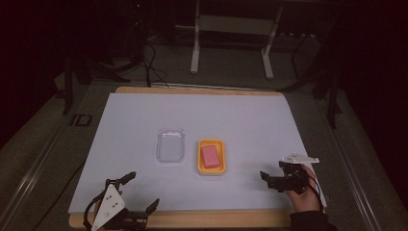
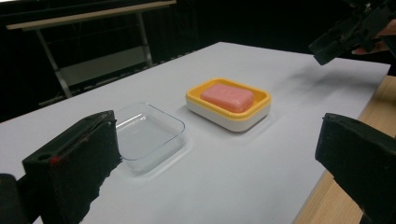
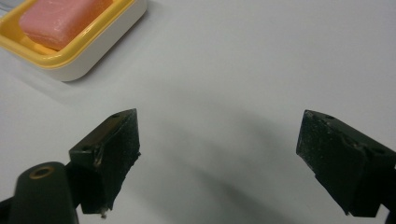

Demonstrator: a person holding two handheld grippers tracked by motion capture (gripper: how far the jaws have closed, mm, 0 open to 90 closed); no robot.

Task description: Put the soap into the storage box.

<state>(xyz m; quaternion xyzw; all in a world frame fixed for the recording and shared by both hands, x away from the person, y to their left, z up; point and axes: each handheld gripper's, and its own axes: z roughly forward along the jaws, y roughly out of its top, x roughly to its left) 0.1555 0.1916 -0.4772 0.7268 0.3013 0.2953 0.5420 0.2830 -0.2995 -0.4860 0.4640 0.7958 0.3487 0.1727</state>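
Left gripper (image 1: 143,191) at table's (image 1: 240,110) near-left edge, jaws wide apart, nothing held. Right gripper (image 1: 273,174) near near-right corner, jaws also wide, empty. Mid-table: pink soap (image 1: 210,156) lying in yellow dish (image 1: 211,142), clear tray (image 1: 170,145) just beside it, left.

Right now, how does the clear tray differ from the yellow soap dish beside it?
The clear tray is see-through and empty; the yellow soap dish is opaque, yellow on a white base, and holds a pink soap bar. The clear tray looks shallower, while the soap dish stands taller. Both are rounded rectangles, lying side by side, apart, on the white table cover, with no claw touching them.
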